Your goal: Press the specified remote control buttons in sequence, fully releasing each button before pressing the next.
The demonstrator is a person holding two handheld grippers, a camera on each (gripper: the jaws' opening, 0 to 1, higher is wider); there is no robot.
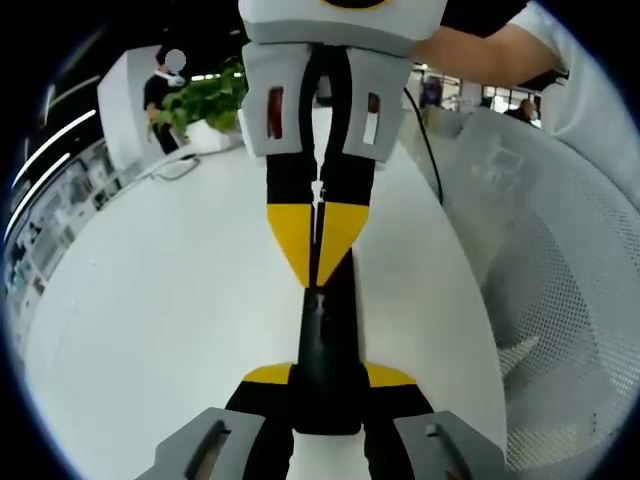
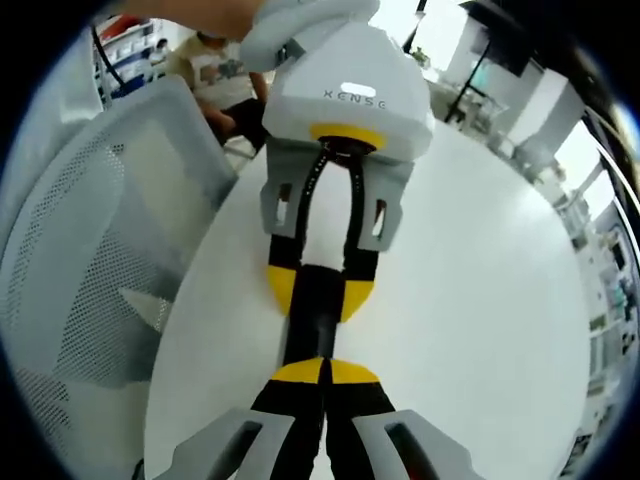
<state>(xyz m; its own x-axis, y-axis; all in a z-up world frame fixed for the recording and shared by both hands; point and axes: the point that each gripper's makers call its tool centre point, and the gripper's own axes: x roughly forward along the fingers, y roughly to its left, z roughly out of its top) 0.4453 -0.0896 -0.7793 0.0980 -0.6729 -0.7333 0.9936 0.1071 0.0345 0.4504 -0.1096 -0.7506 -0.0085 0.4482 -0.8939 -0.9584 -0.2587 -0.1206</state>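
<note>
Together, the two claws met over a white table [image 1: 150, 300]. The left gripper [image 1: 330, 385] pinched the near end of a black remote control [image 1: 330, 340] between its yellow tips. The right gripper [image 2: 325, 372], jaws pressed together, touched its closed tips down on the remote's upper face, opposite the left one.

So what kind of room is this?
Probably an office or showroom: a big white table, a white mesh chair beside it, a potted plant, and people further back.
</note>
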